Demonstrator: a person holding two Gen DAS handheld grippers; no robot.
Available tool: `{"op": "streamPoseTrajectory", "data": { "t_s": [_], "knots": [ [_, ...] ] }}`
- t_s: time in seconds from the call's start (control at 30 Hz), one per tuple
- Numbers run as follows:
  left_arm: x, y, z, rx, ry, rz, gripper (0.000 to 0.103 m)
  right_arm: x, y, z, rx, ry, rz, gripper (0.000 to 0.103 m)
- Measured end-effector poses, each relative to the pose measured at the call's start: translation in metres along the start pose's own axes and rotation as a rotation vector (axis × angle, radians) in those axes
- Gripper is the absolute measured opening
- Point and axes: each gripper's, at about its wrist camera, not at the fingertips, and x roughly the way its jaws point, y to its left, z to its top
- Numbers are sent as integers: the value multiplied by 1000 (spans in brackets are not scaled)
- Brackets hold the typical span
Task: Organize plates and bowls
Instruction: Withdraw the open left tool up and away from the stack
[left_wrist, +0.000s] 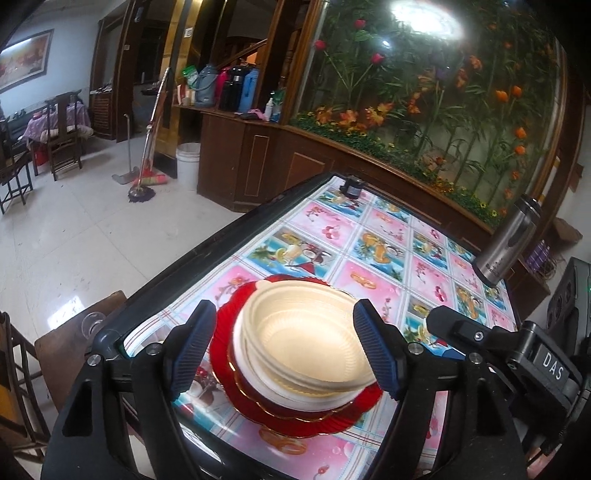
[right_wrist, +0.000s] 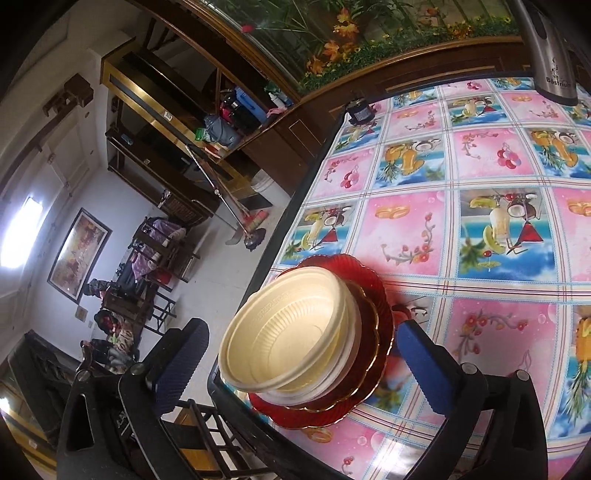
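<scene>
Glossy red plates (left_wrist: 295, 417), matt cream bowls (left_wrist: 314, 343)

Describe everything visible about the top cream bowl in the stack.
The top cream bowl is round, matte, apparently plastic or paper pulp, with a thick rolled rim, ribbed inner wall and flat bottom. It is empty and upright, tilted slightly, nested in other pale bowls on red scalloped plates near the table's edge. Neither gripper touches it.

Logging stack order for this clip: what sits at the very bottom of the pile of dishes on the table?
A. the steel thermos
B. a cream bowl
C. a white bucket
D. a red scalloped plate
D: the red scalloped plate lies flat on the tablecloth, and the cream bowls are nested on top of it.
</scene>
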Motion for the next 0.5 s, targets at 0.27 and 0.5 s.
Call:
{"op": "streamPoseTrajectory", "data": {
  "t_s": [0.27, 0.5],
  "knots": [
    [-2, -5, -3, 11, 9, 4, 80, -9, -4, -2, -10, -13, 4, 103],
    [9, -21, -12, 51, 56, -12, 82, -20, -7, -7, -36, -21, -23, 103]
  ]
}}
